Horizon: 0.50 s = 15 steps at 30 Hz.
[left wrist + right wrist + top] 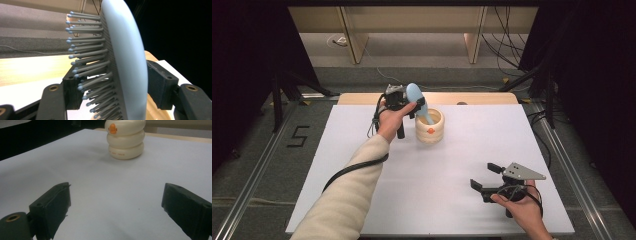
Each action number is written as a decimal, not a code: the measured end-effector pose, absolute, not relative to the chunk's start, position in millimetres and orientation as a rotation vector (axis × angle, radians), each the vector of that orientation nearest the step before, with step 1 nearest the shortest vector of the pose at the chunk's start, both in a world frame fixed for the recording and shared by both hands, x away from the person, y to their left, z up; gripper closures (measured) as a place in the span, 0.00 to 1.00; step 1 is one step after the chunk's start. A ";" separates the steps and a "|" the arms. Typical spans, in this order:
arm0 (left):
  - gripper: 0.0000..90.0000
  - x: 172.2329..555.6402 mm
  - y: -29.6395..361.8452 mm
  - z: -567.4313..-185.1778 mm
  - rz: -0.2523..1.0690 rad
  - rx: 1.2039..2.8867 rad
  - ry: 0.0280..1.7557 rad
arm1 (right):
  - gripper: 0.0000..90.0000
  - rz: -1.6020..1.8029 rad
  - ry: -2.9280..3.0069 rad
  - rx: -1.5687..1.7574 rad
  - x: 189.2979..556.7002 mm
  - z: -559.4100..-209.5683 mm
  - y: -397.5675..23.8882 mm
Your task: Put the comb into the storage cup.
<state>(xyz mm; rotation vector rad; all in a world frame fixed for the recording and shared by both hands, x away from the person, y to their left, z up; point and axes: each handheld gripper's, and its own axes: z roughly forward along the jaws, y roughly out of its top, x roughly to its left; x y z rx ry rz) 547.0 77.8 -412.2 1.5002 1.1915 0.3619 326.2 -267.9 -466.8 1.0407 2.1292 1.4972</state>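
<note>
Standing between left fingers (72,92): hairbrush (125,62)

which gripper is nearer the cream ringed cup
Left. The left gripper is right beside the cream cup, with a blue hairbrush between its jaws and the handle dipping into the cup. The right gripper sits open, far off at the table's near right.

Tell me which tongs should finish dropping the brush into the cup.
Left. The left tongs already bracket the blue hairbrush, its handle inside the cream cup; the right tongs sit open, far off.
</note>
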 end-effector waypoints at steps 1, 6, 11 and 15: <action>0.41 547.0 78.2 -412.4 0.361 1.503 1.191 | 0.11 1.497 2.129 1.041 326.3 -466.9 -267.9; 0.38 547.0 78.9 -412.8 0.353 1.507 1.195 | 0.11 1.495 2.131 1.041 326.4 -466.9 -267.9; 0.32 546.4 77.5 -411.8 0.352 1.520 1.200 | 0.11 1.494 2.131 1.041 326.3 -466.9 -268.1; 0.25 545.6 76.6 -409.8 0.369 1.533 1.196 | 0.11 1.498 2.128 1.042 326.2 -466.7 -268.1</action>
